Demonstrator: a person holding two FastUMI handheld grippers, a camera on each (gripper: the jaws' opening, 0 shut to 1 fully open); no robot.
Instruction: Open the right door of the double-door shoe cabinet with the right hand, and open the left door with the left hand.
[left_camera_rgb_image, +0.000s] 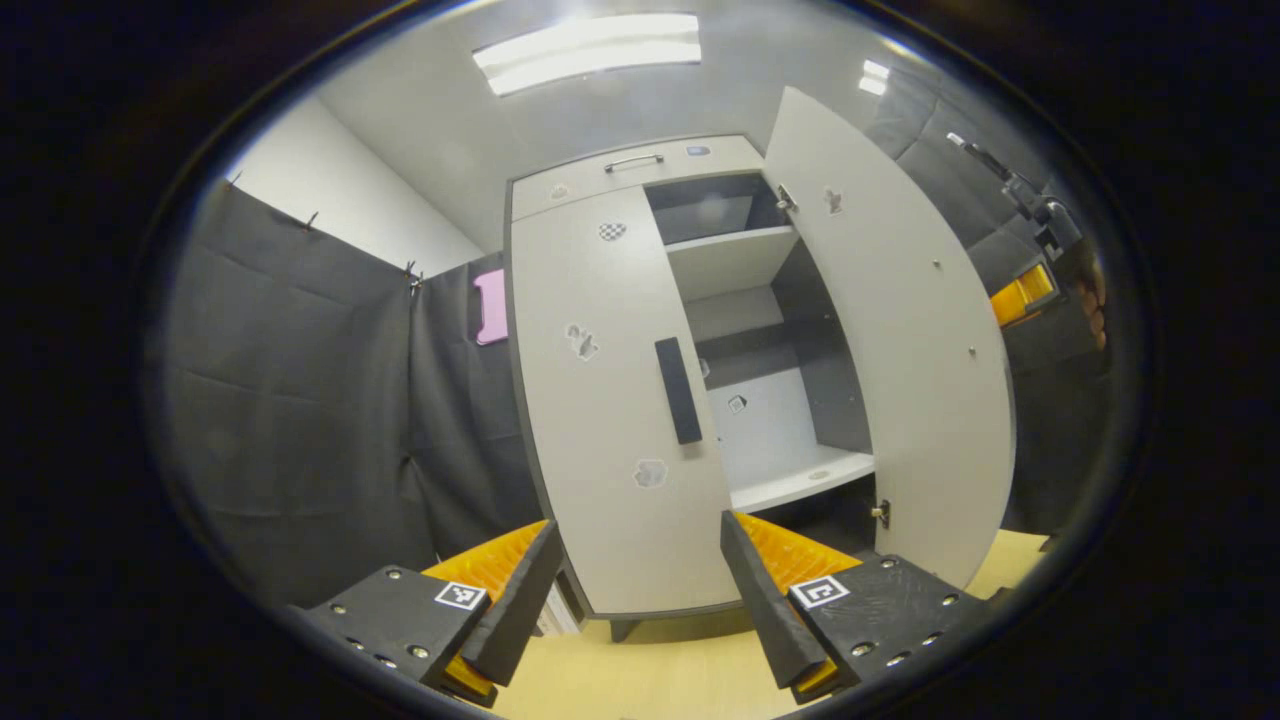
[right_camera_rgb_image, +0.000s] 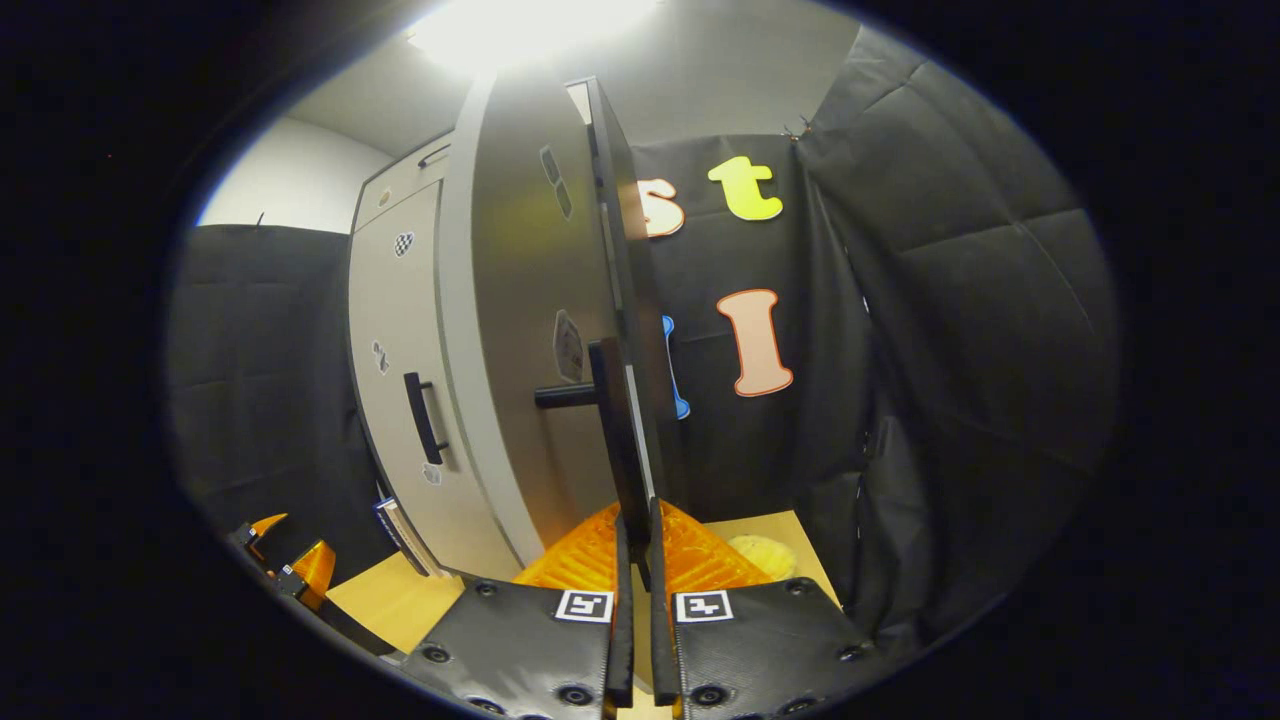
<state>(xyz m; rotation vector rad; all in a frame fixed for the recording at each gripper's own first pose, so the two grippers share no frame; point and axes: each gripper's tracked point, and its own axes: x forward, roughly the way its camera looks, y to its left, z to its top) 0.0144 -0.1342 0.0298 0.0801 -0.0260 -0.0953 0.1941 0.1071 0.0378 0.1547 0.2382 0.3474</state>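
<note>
The left gripper (left_camera_rgb_image: 640, 590), at the bottom of the left gripper view, has its jaws spread wide with nothing between them, facing the shoe cabinet (left_camera_rgb_image: 560, 195) at centre frame. The left door (left_camera_rgb_image: 615, 420) is closed, its dark handle (left_camera_rgb_image: 678, 390) untouched. The right door (left_camera_rgb_image: 900, 340) stands swung open, showing shelves (left_camera_rgb_image: 795, 480). In the right gripper view, the right gripper (right_camera_rgb_image: 635, 560) at bottom centre has its jaws nearly together, pinching the right door's edge below its handle (right_camera_rgb_image: 605, 400).
</note>
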